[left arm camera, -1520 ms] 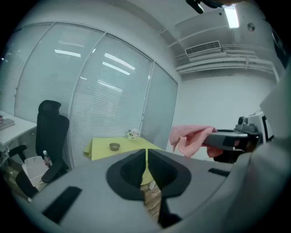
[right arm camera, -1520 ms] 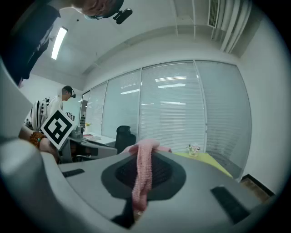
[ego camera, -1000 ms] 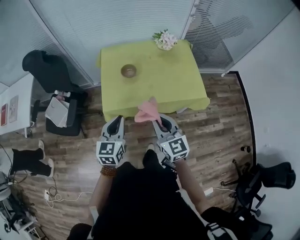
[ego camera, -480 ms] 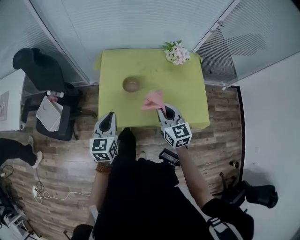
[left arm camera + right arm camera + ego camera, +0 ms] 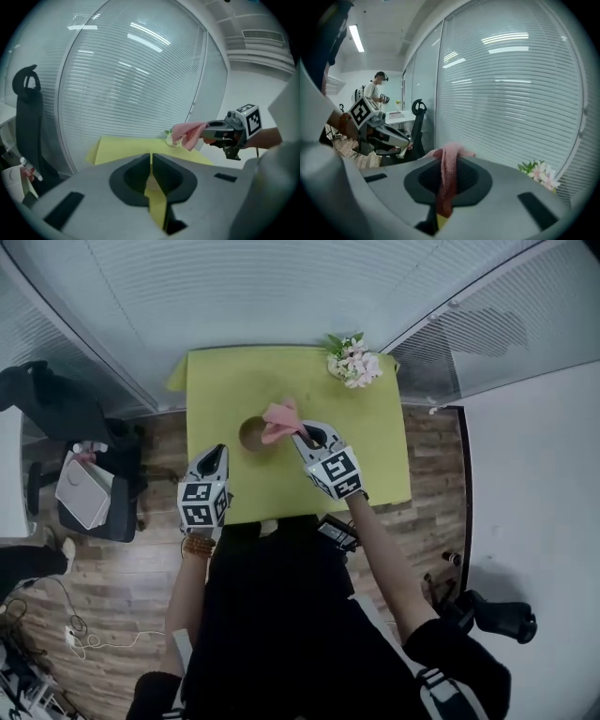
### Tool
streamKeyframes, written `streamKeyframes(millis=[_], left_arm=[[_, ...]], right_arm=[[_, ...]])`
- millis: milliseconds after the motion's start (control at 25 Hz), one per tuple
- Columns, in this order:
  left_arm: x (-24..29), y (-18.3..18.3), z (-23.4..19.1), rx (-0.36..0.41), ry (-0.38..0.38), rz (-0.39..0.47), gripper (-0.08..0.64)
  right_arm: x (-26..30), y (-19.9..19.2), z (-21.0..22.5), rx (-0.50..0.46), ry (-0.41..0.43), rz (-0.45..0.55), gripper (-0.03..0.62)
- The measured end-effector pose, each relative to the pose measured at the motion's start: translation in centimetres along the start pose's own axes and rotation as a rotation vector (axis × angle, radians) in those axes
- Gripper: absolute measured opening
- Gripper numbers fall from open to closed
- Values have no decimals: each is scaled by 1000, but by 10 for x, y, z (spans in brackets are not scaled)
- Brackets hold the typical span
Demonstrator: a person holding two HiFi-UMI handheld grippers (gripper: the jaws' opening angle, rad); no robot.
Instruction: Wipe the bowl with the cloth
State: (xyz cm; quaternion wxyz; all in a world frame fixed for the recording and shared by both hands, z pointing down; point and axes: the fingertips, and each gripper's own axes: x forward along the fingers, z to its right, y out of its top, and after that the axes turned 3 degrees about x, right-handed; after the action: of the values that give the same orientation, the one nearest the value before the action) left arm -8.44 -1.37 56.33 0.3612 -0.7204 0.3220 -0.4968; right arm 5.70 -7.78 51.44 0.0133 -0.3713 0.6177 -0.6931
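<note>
A small brown bowl stands on the table with the yellow-green cover, left of its middle. My right gripper is shut on a pink cloth, which hangs just above the bowl's right rim. In the right gripper view the pink cloth is pinched between the jaws. My left gripper is shut and empty, near the table's front edge, just left of and nearer than the bowl. In the left gripper view the cloth and the right gripper hang above the table.
A pot of pale flowers stands at the table's far right corner. Glass walls with blinds close off the back. A black office chair and a stool with papers stand at the left. A person stands far off.
Both grippers have come forward from the floor side to over the table. The pink cloth has travelled with the right gripper to just above the bowl.
</note>
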Motion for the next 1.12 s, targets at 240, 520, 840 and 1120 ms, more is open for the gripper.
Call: streamKeyframes(millis=[240,520,840,1120], left_arm=[[50,-14,-25,-38,0,-96,21],[84,-42,-42,-91,-24,-205,21],[121,-71,-39,-86,-102,-315,21],[140,-82,-28,-90,-176,-354,23]], right_arm=[[63,-28,2,-184,183,-59,8],[103,-92,-6,-399,330,-248,8],[115,-156,2,-419,386,-437,133],[89,-157,7,-332,409,-471,200]])
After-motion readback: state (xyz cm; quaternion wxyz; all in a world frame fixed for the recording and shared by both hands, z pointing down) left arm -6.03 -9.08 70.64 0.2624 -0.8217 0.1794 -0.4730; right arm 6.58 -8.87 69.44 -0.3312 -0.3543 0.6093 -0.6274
